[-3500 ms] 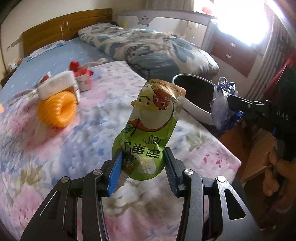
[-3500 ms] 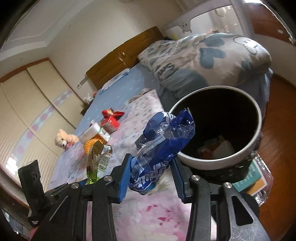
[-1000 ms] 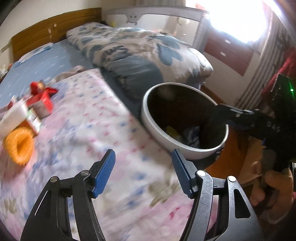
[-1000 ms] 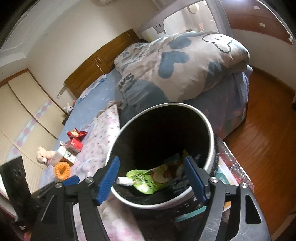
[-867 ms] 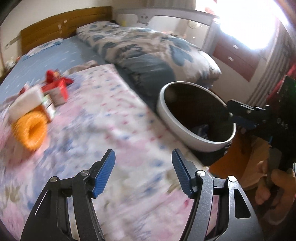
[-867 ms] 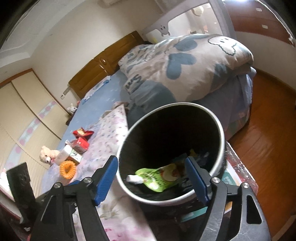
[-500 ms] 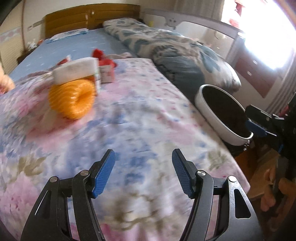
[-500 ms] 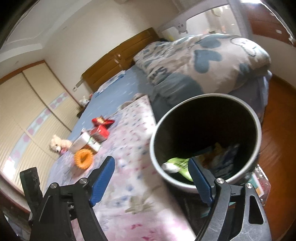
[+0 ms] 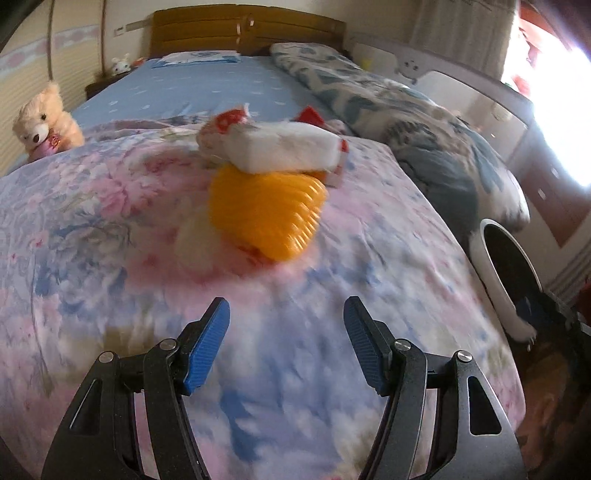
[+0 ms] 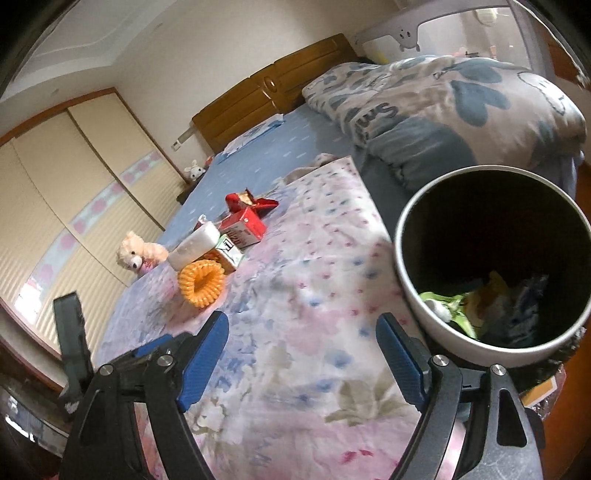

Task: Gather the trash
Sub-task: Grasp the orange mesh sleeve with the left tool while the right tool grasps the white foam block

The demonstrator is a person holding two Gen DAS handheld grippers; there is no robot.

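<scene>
My left gripper is open and holds nothing. It hovers over the flowered bedspread just short of an orange coil ring. A white packet lies on the ring, with red wrappers behind it. My right gripper is also open with nothing between its fingers, above the bedspread and left of the round trash bin. Inside the bin lie a green pouch and a blue wrapper. The right wrist view shows the same pile farther off: orange ring, white packet, red carton.
A teddy bear sits at the bed's left side. A rolled blue-and-white quilt lies along the far right of the bed. The bin stands off the bed's right edge. A wooden headboard closes the far end.
Both grippers have swung away from the bin toward the pile on the bed. The left one has come much nearer the orange ring. The green pouch and blue wrapper, held earlier, lie in the bin.
</scene>
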